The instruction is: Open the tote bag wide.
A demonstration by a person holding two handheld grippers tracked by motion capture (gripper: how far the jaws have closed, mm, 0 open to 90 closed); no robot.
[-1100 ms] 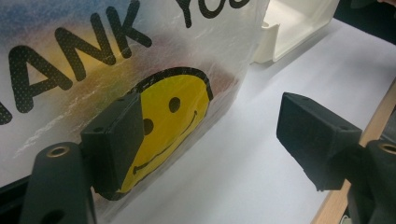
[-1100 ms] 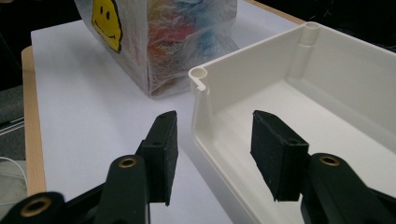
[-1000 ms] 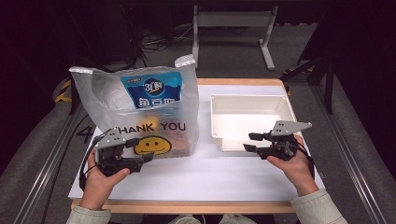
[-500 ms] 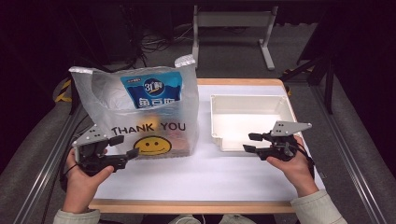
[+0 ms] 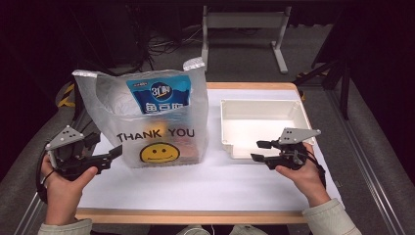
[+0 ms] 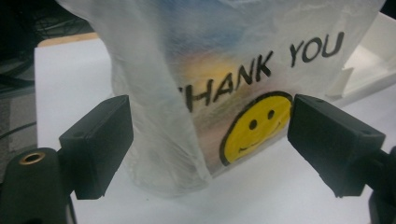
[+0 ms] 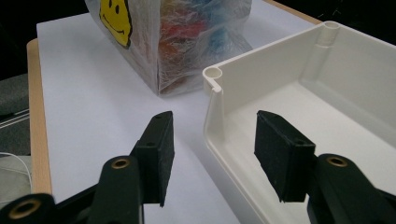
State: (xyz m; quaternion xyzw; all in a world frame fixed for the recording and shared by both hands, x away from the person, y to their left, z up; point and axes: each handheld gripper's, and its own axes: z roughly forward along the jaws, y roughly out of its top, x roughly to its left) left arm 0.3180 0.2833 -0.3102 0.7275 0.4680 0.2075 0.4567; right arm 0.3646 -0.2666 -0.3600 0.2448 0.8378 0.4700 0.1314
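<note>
Thin translucent plastic bag (image 5: 151, 120), printed "THANK YOU" over a yellow smiley, standing upright on the white mat (image 5: 195, 186) at centre-left, its right side just beside the white tray (image 5: 262, 110). Inside, a blue packet (image 5: 159, 93) standing tall near the top, with orange and red shapes lower down (too blurred through the film to name). Probably soft and crinkly, slippery under hard pads, with no stiffness of its own; held in shape only by what sits inside. Likely light, though bottom-weighted by the contents. Best taken by the two loop handles (image 5: 195, 63) standing up at the top corners, or by a pinched fold of the film along the upper rim; a squeeze on the flat printed face would likely just crush the goods or slide off. Risk of tipping if pulled from one handle alone.

Left gripper (image 6: 205, 144) low at the bag's lower left corner, jaws spread wide either side of the smiley, touching nothing that can be seen. Right gripper (image 7: 212, 154) also spread open, one jaw outside and one over the tray's near corner wall, holding nothing. Tray empty, open side up. Wooden table edge (image 5: 195, 215) framing the mat, dark floor beyond.
</note>
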